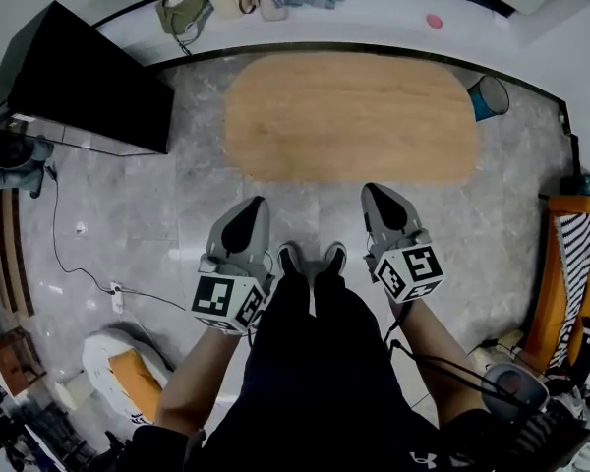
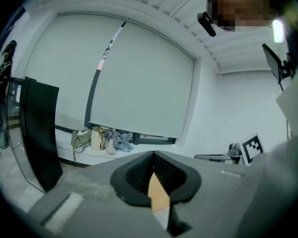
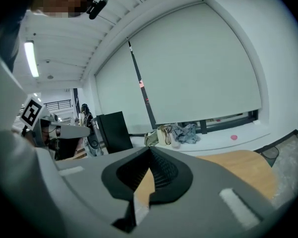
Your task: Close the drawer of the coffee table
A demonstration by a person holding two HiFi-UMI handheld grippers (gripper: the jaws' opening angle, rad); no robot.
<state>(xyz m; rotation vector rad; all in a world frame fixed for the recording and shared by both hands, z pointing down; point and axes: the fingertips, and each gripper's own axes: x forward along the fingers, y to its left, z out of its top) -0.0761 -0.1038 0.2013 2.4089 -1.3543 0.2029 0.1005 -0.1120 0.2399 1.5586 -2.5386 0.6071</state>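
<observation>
Hovering lower centre: left gripper (image 1: 253, 206), right gripper (image 1: 376, 193), jaws pressed together, nothing held. Coffee table (image 1: 349, 116) upper centre, long axis left-right, ahead of both, equally near; drawer not visible.

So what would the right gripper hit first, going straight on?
Probably nothing close: the right gripper aims over the wooden table, toward the bags heaped beyond it, though depth is unclear.

Open floor (image 1: 310, 203) before coffee table (image 1: 349, 116)
</observation>
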